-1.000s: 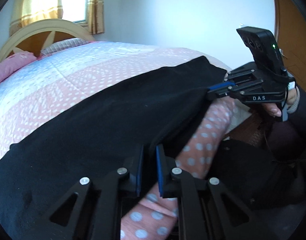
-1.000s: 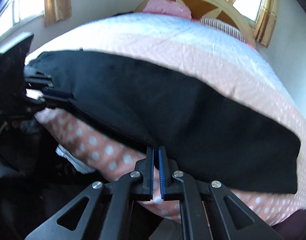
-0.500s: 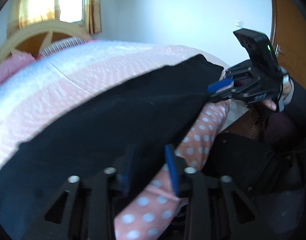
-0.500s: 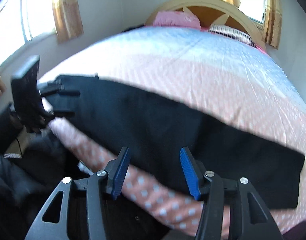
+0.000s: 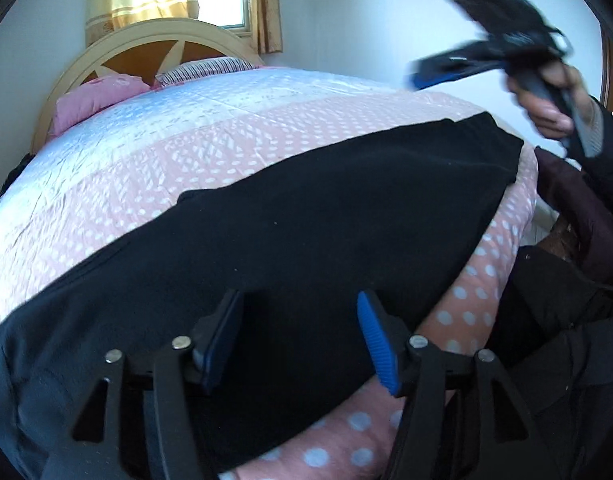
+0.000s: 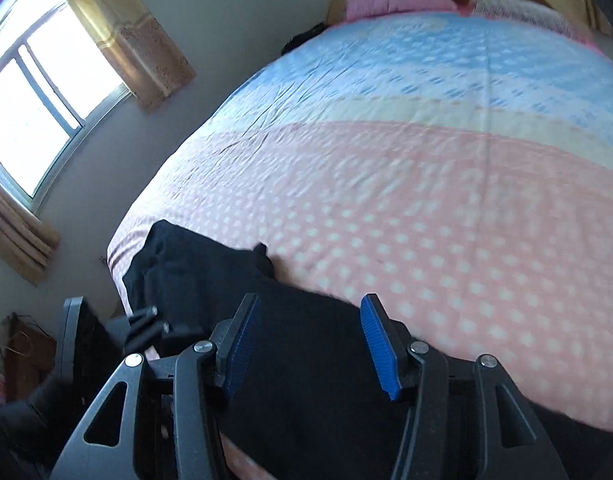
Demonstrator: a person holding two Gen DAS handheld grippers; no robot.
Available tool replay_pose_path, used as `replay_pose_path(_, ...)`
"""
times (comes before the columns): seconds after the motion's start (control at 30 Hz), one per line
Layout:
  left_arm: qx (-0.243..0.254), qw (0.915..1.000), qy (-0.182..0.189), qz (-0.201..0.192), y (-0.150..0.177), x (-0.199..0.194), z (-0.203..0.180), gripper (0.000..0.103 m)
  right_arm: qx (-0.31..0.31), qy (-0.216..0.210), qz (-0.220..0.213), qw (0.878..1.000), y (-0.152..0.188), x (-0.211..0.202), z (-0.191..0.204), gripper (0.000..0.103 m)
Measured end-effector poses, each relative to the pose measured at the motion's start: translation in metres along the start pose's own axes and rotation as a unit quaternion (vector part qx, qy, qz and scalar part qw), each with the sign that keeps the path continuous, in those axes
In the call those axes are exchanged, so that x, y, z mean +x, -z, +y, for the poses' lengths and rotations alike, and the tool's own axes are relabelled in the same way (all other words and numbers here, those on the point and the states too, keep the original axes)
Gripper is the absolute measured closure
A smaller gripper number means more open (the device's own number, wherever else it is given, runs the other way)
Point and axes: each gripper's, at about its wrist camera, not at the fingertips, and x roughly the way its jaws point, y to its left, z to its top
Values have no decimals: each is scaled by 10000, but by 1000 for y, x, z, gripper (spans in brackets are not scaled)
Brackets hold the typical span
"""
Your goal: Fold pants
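Daylight came from the window [image 6: 34, 120], blown out at upper left. Fisheye curvature bent the edges. The right gripper [image 5: 446, 70] was motion-blurred.

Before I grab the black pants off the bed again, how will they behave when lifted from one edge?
The black pants lie flat and follow the curve of the bedspread, so they will probably droop rather than hold shape. The fabric looks thick and matte, so likely not slippery. Lifted from one edge, the rest would probably drag.

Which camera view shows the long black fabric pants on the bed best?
The left wrist view: the long black fabric pants stretch across the pink dotted quilt, one end fully visible. The right wrist view shows only part, blurred, behind the claw.
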Motion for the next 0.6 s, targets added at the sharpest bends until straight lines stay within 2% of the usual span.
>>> replay_pose_path(0.13, 25, 10000, 73, -57, 2, -1, -3, 41, 466, -471, 346, 9972, -25, 59, 14, 50)
replay_pose_path(0.23, -29, 9999, 107, -129, 6, -3, 0, 41, 680, -590, 645, 9938, -31, 91, 21, 54)
replay_pose_path(0.27, -17, 9998, 88, -157, 7, -3, -1, 40, 725, -599, 779, 9925, -30, 101, 23, 68)
replay_pose_path(0.3, -27, 9998, 89, -174, 8, -4, 0, 40, 746, -663, 972, 9903, -29, 113, 25, 91)
replay_pose_path(0.33, -19, 9998, 94, -185, 9, -5, 0, 40, 755, -691, 1045, 9892, -28, 119, 26, 96)
replay_pose_path(0.47, -11, 9996, 178, -233, 11, -7, 2, 40, 669, -447, 750, 9939, -27, 117, 30, 99)
replay_pose_path(0.6, -36, 9993, 206, -309, 13, -8, 6, 38, 528, -406, 749, 9950, -23, 117, 28, 96)
